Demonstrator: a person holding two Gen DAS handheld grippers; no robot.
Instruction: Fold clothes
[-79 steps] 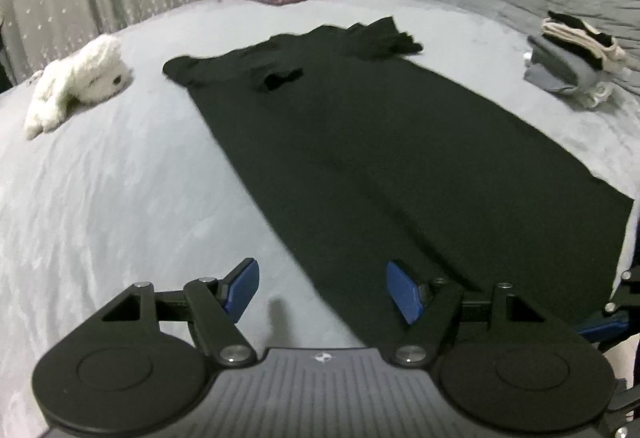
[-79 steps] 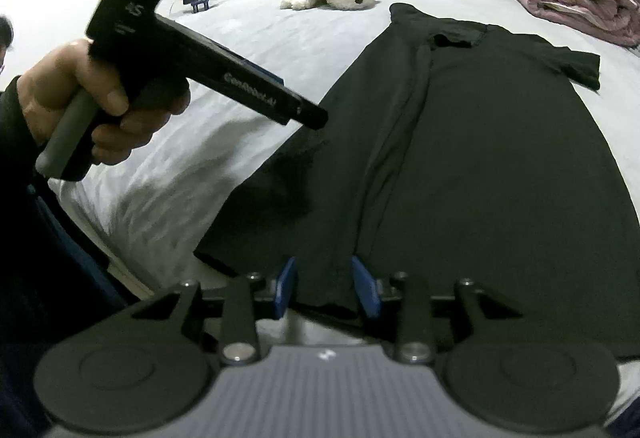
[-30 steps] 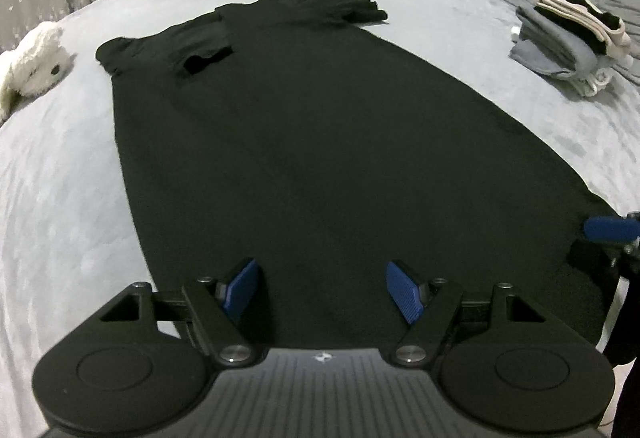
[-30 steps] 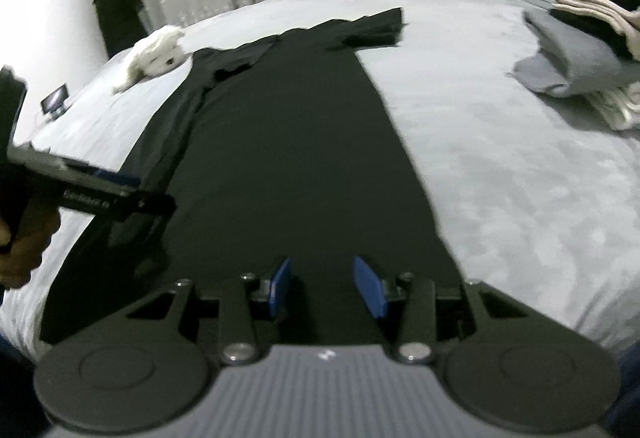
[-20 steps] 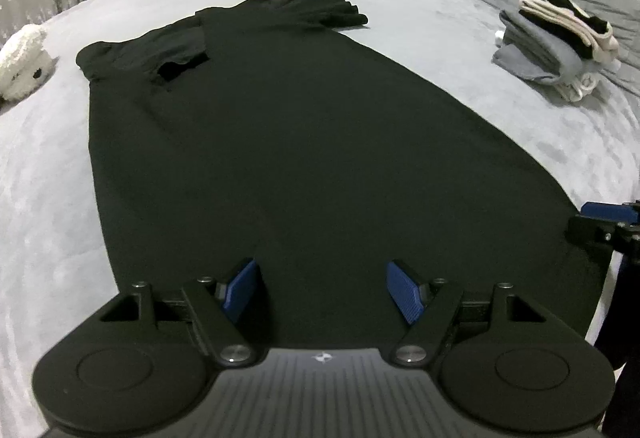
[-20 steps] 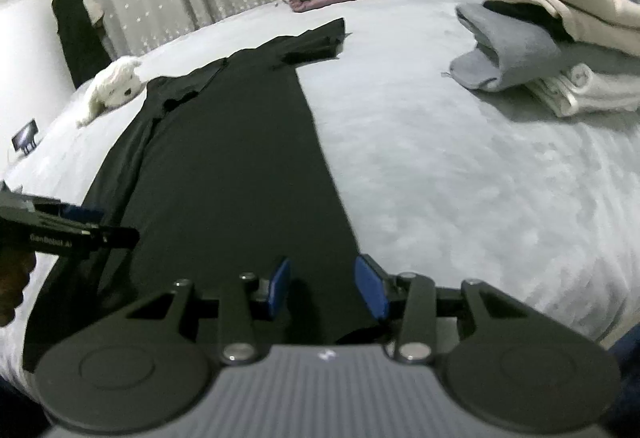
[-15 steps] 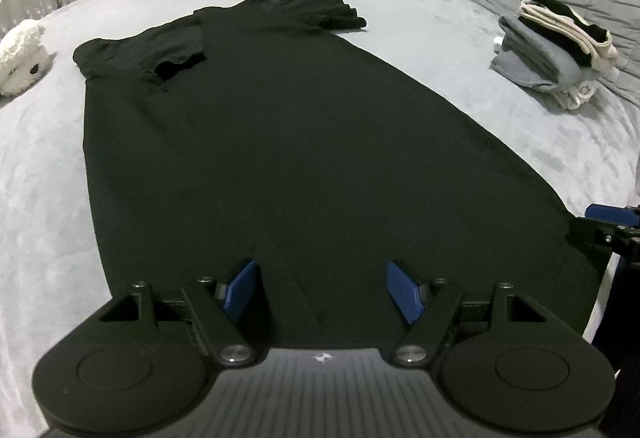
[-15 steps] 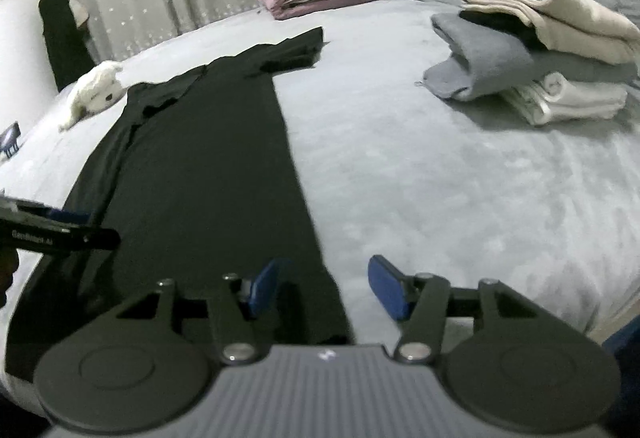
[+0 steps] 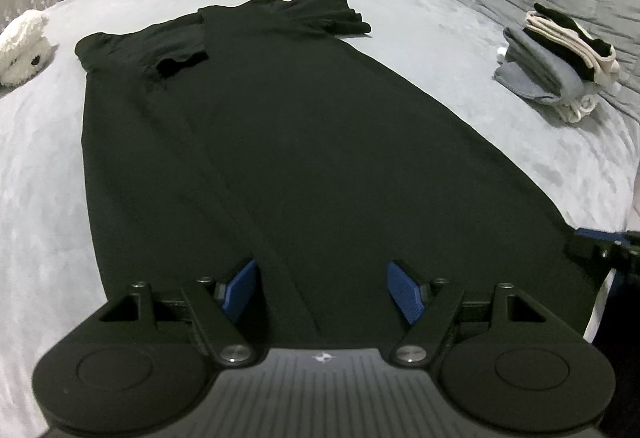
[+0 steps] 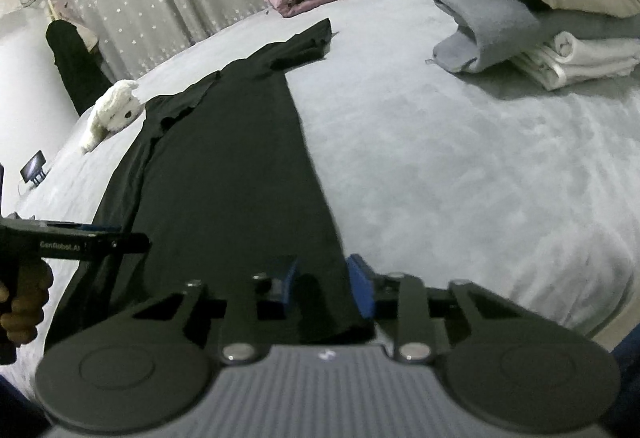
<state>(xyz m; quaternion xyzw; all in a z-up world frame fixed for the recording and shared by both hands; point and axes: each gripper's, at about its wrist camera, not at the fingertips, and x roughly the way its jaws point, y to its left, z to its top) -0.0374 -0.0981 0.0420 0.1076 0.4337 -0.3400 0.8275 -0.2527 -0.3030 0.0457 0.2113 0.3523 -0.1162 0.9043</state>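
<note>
My right gripper (image 10: 323, 288) slid over to the long black dress's (image 10: 232, 173) hem corner on the grey bed (image 10: 460, 177), jaws closing on it; left gripper (image 9: 322, 292) gapes wide.

White lettering reading "GenRobot.AI" runs along the black side of the left gripper (image 10: 116, 238), seen from the right wrist camera just beside the hem of the black dress (image 10: 240, 165). A small pale emblem sits on the ribbed grey housing of each camera's own gripper, too small to read. No other lettering is legible.
</note>
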